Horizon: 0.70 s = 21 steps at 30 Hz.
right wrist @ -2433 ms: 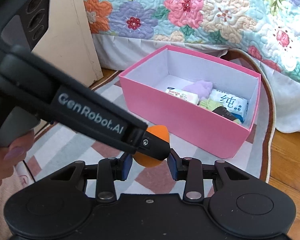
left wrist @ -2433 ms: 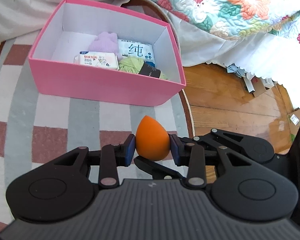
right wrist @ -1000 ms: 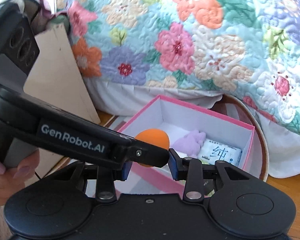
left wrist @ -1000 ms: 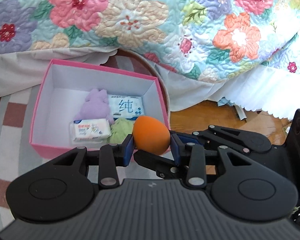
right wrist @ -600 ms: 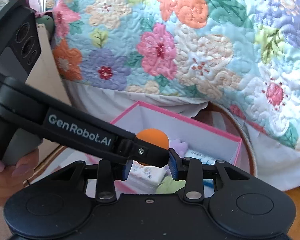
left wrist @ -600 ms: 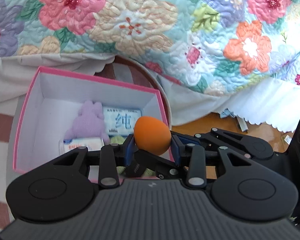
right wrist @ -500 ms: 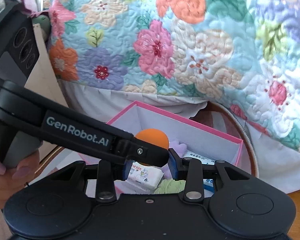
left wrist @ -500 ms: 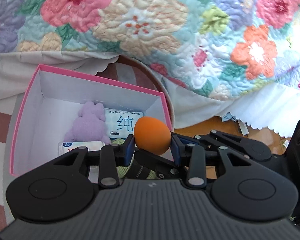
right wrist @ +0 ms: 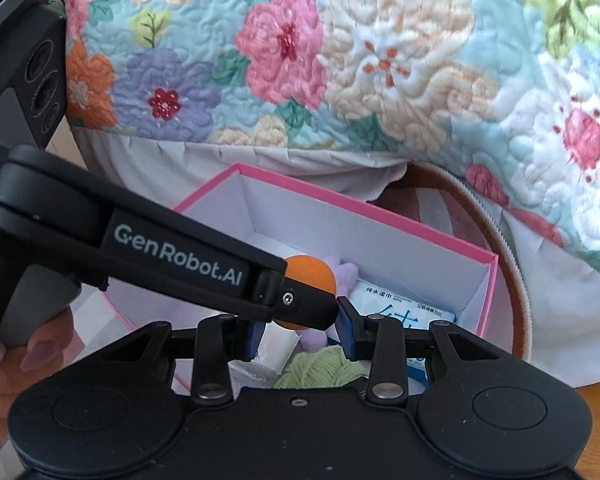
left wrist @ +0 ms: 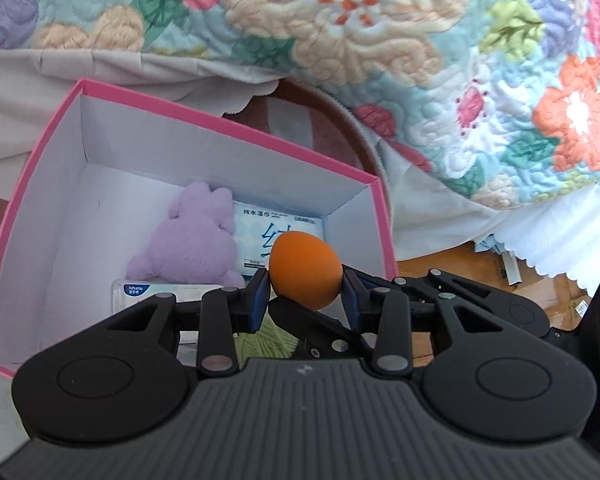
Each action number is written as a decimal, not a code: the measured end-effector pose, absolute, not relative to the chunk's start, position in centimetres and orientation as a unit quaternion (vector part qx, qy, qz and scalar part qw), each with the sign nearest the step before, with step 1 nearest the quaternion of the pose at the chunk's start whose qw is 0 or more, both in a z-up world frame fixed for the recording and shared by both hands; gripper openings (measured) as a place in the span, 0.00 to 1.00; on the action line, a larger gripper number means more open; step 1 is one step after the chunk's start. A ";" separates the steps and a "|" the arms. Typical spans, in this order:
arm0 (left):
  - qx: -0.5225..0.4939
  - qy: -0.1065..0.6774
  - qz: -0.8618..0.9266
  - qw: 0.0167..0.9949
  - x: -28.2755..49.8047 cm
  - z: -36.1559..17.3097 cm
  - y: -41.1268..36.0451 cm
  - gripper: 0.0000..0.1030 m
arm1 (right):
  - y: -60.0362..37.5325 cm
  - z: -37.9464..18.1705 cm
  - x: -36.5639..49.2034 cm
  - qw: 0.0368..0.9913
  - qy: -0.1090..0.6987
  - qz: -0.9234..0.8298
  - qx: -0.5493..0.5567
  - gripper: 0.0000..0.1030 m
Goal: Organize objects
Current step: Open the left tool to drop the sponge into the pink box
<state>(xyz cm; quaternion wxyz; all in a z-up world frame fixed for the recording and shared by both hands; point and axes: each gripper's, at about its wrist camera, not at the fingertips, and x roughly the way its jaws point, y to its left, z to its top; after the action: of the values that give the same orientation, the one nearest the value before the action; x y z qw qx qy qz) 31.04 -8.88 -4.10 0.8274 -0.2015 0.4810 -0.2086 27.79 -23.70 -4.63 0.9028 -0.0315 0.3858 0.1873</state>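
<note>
Orange egg-shaped sponge (left wrist: 305, 270) sits dead centre of the left wrist view, pinched between the blue pads of the left gripper (left wrist: 305, 294), which is clamped on its lower half. In the right wrist view the same sponge (right wrist: 310, 270) peeks out mid-frame behind the left gripper's black finger, and the right gripper (right wrist: 300, 330) has its blue pads close either side of it; that finger hides the contact, so whether the right one is actually pressing on the sponge I cannot tell, though its jaws stand narrow. At the lower left edge of that view a hand (right wrist: 8, 354) wraps the left tool's handle.

Just beyond the fingertips lies the pink box (left wrist: 228, 126), white inside, filling the left and centre of the left wrist view, and the sponge hangs over its right-hand end. Inside, low in the frame, a green yarn ball (left wrist: 266, 344) shows between the gripper links, a small wipes pack (left wrist: 148, 290) lies left of it, a lilac plush bunny (left wrist: 192, 240) rests above that, and a blue-printed tissue pack (left wrist: 276, 226) lies against the far right corner.

Past the box, a striped rug (left wrist: 300, 120) with a brown border curves away, wooden floor (left wrist: 440, 260) shows at right, and a floral quilt (left wrist: 380, 20) fills the top.
</note>
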 end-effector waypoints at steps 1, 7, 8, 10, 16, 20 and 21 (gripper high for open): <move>-0.202 0.483 -0.207 0.827 31.2 -4.4 -8.9 0.36 | -23.7 -4.9 28.0 0.902 0.389 0.186 -0.032 0.41; -0.200 0.495 -0.199 0.822 32.1 -6.5 -9.6 0.36 | -23.5 -6.8 29.3 0.893 0.414 0.172 -0.041 0.41; -0.202 0.497 -0.199 0.820 32.2 -6.8 -9.7 0.36 | -23.4 -7.1 29.5 0.891 0.418 0.171 -0.047 0.41; -0.212 0.502 -0.202 0.814 32.4 -7.4 -9.7 0.36 | -23.4 -7.5 29.7 0.887 0.426 0.171 -0.055 0.41; -0.216 0.491 -0.190 0.823 32.2 -7.8 -9.3 0.36 | -23.9 -8.0 29.6 0.881 0.432 0.182 -0.057 0.45; -0.226 0.495 -0.185 0.818 31.9 -8.1 -8.6 0.36 | -24.3 -7.8 29.0 0.886 0.421 0.179 -0.069 0.46; -0.227 0.494 -0.182 0.819 31.7 -8.1 -8.4 0.36 | -24.5 -7.7 28.9 0.888 0.419 0.179 -0.064 0.46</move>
<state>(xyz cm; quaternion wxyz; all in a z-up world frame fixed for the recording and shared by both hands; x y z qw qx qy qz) 31.73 -8.45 -8.07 0.8189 -0.2272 0.4945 -0.1824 28.85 -24.54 -7.74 0.8878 -0.0644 0.4192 0.1785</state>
